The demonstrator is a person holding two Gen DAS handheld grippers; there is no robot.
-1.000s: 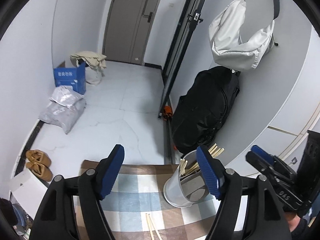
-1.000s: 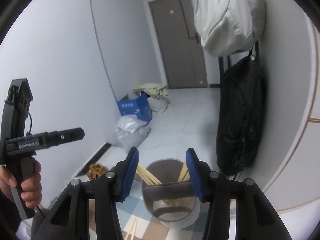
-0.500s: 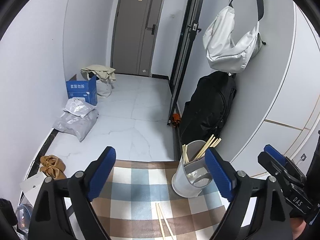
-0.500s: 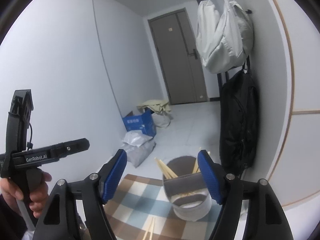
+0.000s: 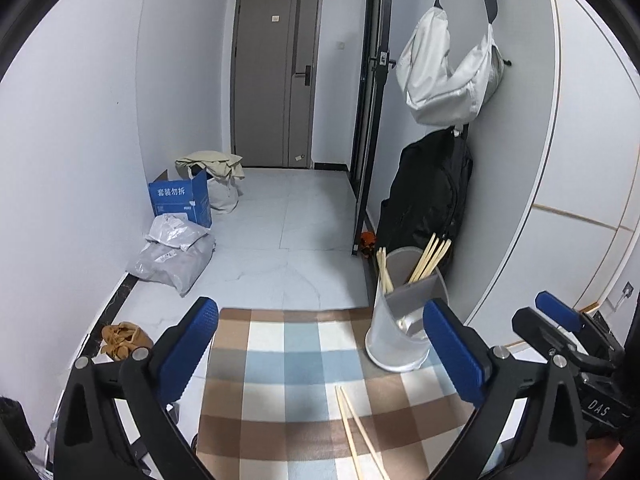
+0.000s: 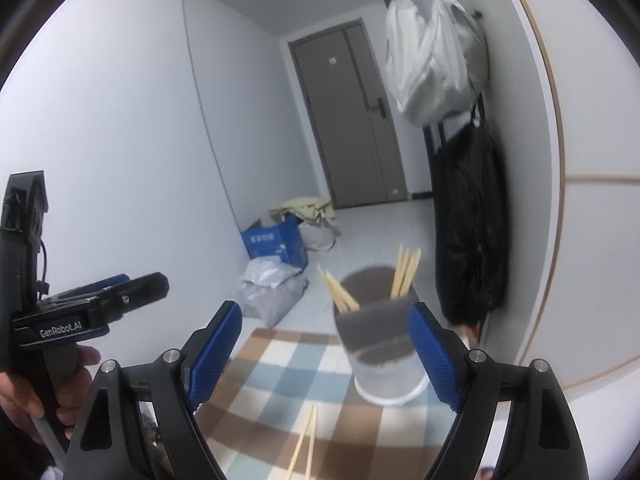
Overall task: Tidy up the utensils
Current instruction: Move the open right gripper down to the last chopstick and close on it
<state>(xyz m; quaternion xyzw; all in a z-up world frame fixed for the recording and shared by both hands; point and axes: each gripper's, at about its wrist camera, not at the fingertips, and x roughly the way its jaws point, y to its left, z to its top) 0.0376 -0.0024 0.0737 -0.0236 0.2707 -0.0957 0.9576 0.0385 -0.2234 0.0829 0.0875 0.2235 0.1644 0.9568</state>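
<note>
Wooden chopsticks (image 5: 360, 436) lengthwise toward holder (image 5: 404, 320)

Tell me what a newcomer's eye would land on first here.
Probably the translucent utensil holder standing on the checked cloth, chopsticks leaning in both compartments. Next, the loose pair of chopsticks lying on the cloth nearer the cameras. Both the left gripper and right gripper are open and empty.
</note>
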